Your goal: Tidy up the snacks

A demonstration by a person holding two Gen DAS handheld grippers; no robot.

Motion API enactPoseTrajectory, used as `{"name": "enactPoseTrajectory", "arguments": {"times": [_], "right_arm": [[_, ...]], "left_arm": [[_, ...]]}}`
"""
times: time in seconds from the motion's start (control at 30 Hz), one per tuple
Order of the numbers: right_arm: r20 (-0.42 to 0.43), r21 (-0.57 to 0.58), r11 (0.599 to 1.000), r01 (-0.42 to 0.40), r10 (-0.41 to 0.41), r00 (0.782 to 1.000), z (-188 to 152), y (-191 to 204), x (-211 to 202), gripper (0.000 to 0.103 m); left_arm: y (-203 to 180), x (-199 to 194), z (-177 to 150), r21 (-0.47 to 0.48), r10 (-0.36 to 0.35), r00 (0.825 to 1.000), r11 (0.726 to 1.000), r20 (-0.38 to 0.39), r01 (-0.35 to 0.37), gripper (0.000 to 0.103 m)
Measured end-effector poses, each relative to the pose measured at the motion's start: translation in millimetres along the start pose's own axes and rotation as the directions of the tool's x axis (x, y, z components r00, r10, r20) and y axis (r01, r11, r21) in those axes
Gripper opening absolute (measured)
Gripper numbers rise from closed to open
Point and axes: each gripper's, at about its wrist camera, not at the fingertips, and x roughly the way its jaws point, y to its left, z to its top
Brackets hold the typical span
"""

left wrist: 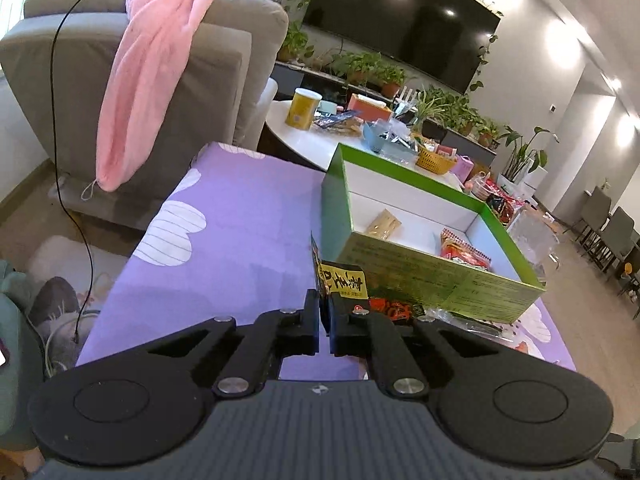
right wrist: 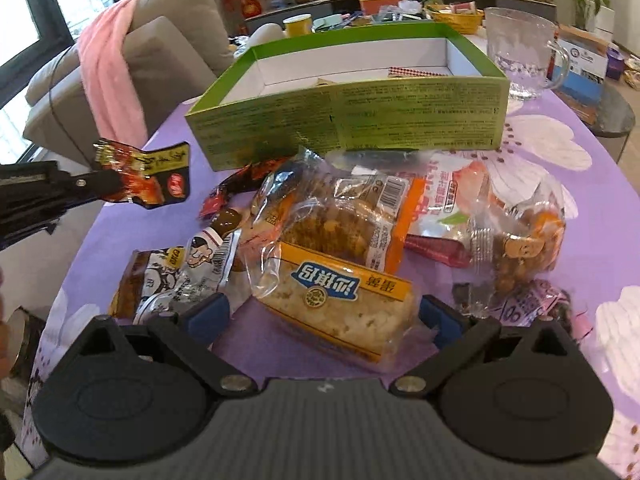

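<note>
The left gripper (left wrist: pixel 324 312) pinches a crinkled black-and-yellow snack packet (right wrist: pixel 150 178) between its fingers, while the right gripper's (right wrist: pixel 324 316) fingers gape around a clear-wrapped rice cake (right wrist: pixel 340 316).

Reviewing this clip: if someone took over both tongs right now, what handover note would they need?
Left tongs: shut on a black-and-yellow snack packet, held in the air left of the green box.
Right tongs: open, fingers either side of the yellow-banded rice cake pack; not yet gripping.
Done: two snacks already lie in the box, a tan bar and a red packet.
Left: drop the held packet into the box, then clear the pile on the purple tablecloth in front of it, including the cartoon-print packet and the peanut bag.
</note>
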Motion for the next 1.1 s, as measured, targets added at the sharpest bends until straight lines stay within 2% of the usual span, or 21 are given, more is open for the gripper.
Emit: {"name": "enactPoseTrajectory", "arguments": {"times": [0.13,0.33,0.57,0.83,1.1], "right_arm": [[0.023,-0.019,0.999,0.026,-0.026,0.999,-2.4,1.9,-1.9,0.061],[0.025,0.000,1.000,-0.004,0.004,1.000,-0.9,-7.4,-13.7,0.061],[0.088,-0.028,0.999,-0.031,0.033,0.996,5.4,-8.2,-37.9,0.061],[0.162,-0.051,0.998,-0.034,0.042,0.986,27.9,-11.0,-49.6,0.061],[0.250,-0.075,0.997,-0.032,0.050,0.967,63.6,-17.9,-53.0,0.061]], "left_arm": [[-3.7,-7.7,1.6,0.020,-0.018,1.000,1.000,0.019,0.017,0.004],[-9.5,-14.5,2.2,0.033,-0.038,0.999,0.999,0.034,0.037,0.004],[-18.3,-17.9,4.4,0.048,-0.059,0.997,0.997,0.045,0.056,0.004],[-29.1,-18.8,10.2,0.071,-0.070,0.996,0.995,0.060,0.066,0.004],[-47.1,-13.0,26.7,0.111,-0.080,0.993,0.991,0.086,0.070,0.004]]}}
